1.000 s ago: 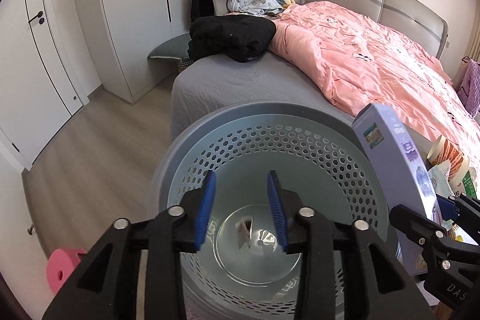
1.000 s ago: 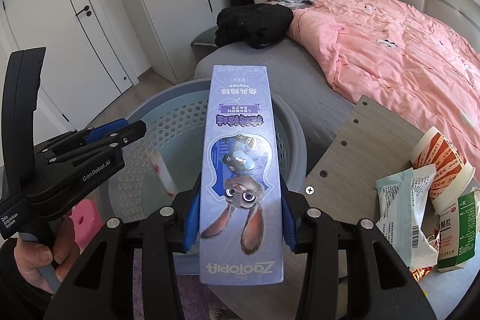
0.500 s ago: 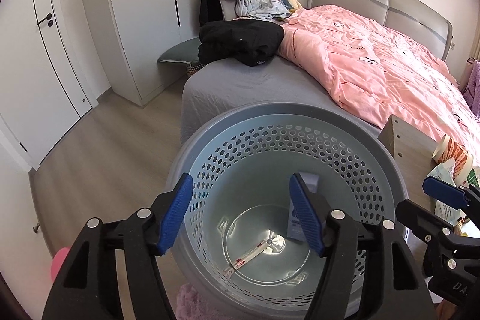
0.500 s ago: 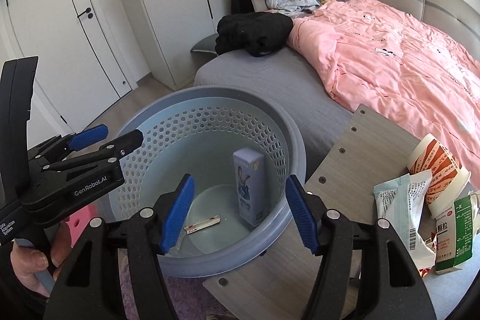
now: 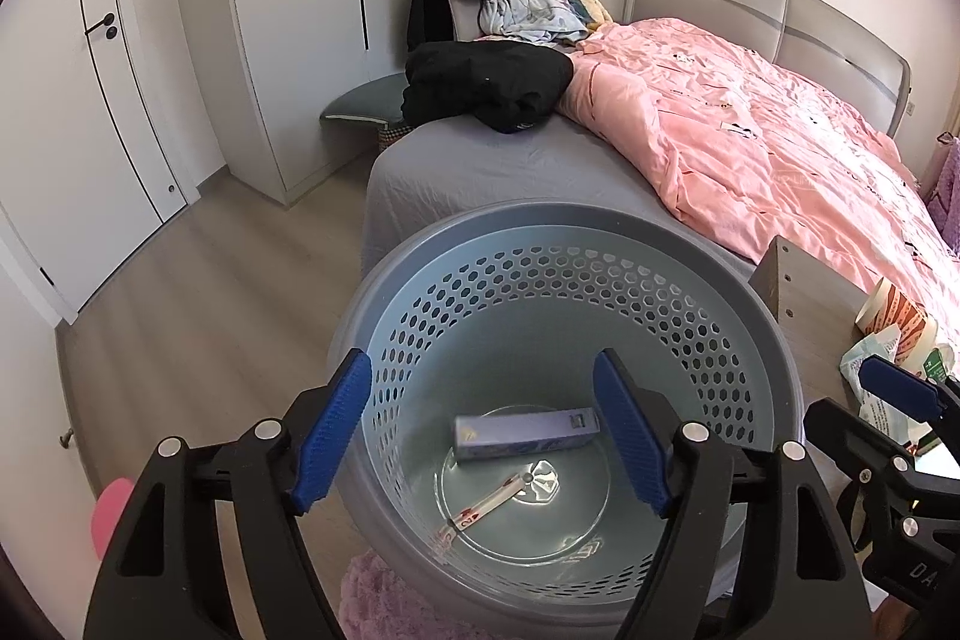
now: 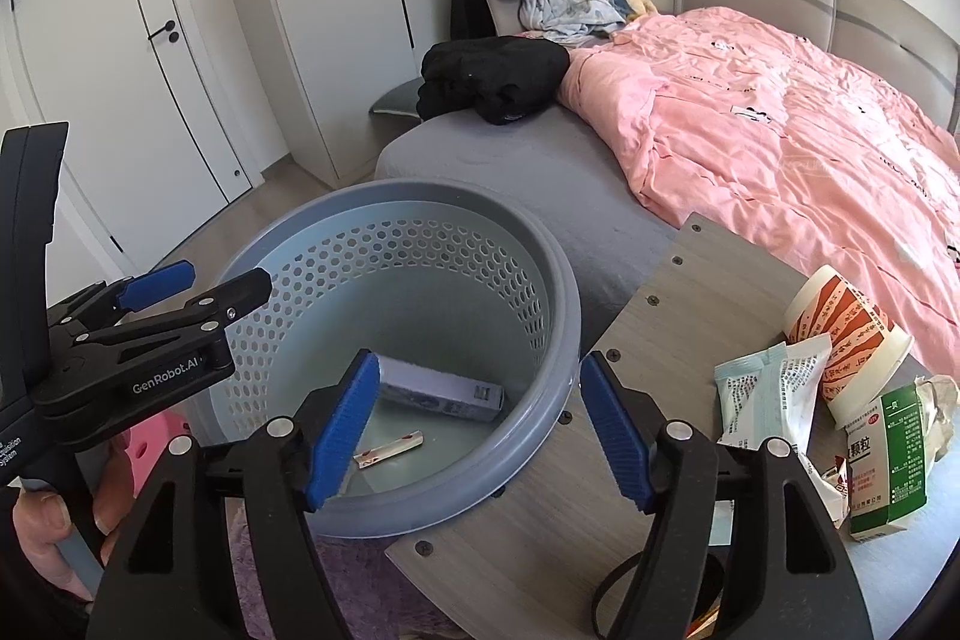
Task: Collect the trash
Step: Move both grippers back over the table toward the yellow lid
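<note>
A grey perforated basket [image 5: 774, 328] [image 6: 558, 280] stands on the floor by the bed. In it lie a purple box [image 5: 525, 435] [image 6: 441, 391] and a small white-and-red wrapper [image 5: 489, 501] [image 6: 390, 444]. My left gripper [image 5: 489, 433] is open and empty above the basket; it also shows at the left of the right wrist view [image 6: 195, 283]. My right gripper [image 6: 480, 430] is open and empty over the basket's near rim. On the wooden table [image 6: 678, 316] lie a paper cup [image 6: 852, 334], a white-blue packet [image 6: 762, 388] and a green-white carton [image 6: 888, 460].
The bed with a pink duvet [image 6: 780, 130] and black clothes [image 6: 492, 70] lies behind the basket. White wardrobe doors [image 5: 288, 10] line the far wall. A pink stool [image 6: 150, 436] and a purple rug [image 5: 384, 604] are on the floor near the basket.
My right gripper opened and dropped the purple box into the basket, where it tipped over flat. My left gripper opened wider; its wrapper landed in the basket. Both grippers drew back slightly.
</note>
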A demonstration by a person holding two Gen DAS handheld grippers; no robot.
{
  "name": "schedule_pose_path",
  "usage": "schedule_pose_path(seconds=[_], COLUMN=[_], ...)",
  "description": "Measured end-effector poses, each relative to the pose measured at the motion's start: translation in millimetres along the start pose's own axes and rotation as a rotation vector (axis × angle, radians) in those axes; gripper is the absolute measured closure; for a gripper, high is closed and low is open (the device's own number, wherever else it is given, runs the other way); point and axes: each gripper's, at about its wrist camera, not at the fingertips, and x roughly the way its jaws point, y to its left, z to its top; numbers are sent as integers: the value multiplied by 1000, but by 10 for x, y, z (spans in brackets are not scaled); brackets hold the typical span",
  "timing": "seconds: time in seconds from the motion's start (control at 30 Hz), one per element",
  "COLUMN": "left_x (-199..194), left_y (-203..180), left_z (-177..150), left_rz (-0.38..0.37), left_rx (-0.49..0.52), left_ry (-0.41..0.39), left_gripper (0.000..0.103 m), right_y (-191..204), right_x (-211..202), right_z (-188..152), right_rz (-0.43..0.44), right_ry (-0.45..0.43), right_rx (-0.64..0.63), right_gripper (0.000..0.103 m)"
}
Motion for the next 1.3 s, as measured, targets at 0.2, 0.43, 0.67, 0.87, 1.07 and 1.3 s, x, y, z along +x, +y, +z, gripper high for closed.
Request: schedule_pose_path(seconds=[0.2, 0.43, 0.67, 0.87, 1.07, 1.3], left_x=[-44, -46, -3, -142, -295, -435], left_y=[-32, -149, -382, -538, -650, -790], left_z=[-22, -58, -166, -155, -178, -239], left_rz=[7, -12, -50, -56, -89, -93], left_rx=[-11, -7, 58, 110, 112, 139], left_ry=[-7, 2, 19, -26, -37, -44], left_gripper=[26, 26, 26, 26, 26, 26], right_y=[-69, -262, -481, -729, -939, -1104], right_x=[-67, -174, -311, -559, -832, -1038], right_z=[-42, -105, -194, -300, -466, -736], right_rz=[-3, -25, -98, -137, -168, -198], right_ry=[-10, -20, -41, -71, -89, -90], right_rx=[6, 41, 68, 132, 177, 210], right_gripper=[33, 33, 30, 30, 30, 30])
